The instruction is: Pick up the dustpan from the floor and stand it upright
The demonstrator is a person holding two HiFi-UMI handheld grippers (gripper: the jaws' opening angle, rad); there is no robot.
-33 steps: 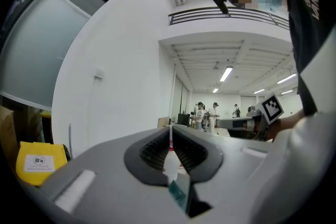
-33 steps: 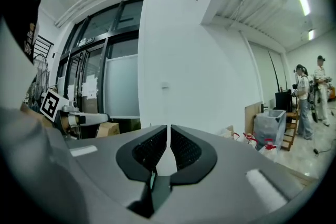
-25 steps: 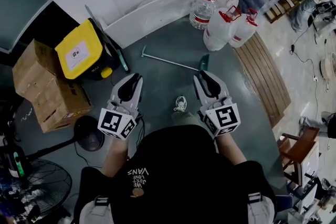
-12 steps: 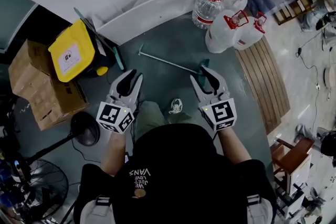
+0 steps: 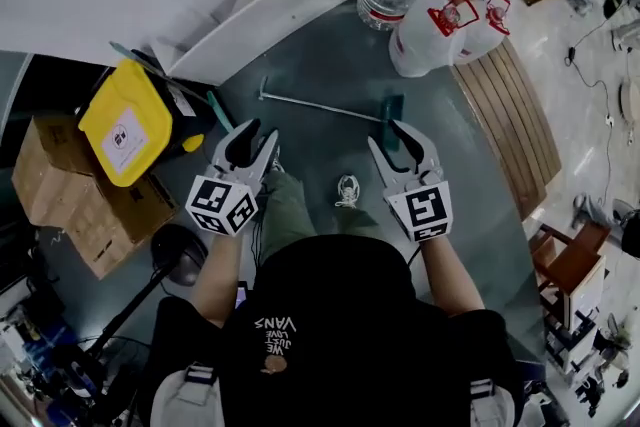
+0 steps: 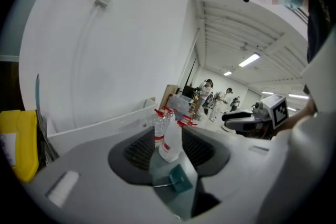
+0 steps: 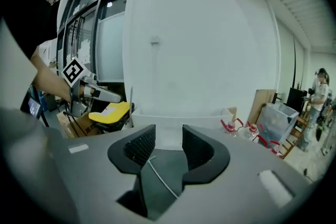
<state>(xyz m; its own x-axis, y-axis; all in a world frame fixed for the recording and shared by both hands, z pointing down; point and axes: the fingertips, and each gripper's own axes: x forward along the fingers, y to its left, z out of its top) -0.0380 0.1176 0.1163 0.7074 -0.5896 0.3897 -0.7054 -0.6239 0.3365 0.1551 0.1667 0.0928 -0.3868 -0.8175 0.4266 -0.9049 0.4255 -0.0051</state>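
The dustpan lies flat on the grey floor, its teal pan (image 5: 393,109) to the right and its thin metal handle (image 5: 320,106) running left. My left gripper (image 5: 257,132) hovers short of the handle's left part, jaws opening, nothing between them. My right gripper (image 5: 388,137) hangs just in front of the pan, jaws opening and empty too. In the left gripper view the teal pan (image 6: 179,178) shows on the floor beyond the open gripper (image 6: 168,147). In the right gripper view the handle (image 7: 160,178) runs across the floor beyond the open gripper (image 7: 164,147).
A yellow-lidded bin (image 5: 125,120) and cardboard boxes (image 5: 60,185) stand at the left. Several water jugs (image 5: 430,15) sit behind the pan, beside a slatted wooden platform (image 5: 505,125). A white curved wall base (image 5: 290,5) runs behind. A black stand base (image 5: 180,250) sits near left.
Both grippers have moved forward and down toward the dustpan, and both pairs of jaws have spread wider. The dustpan has not moved on the floor.
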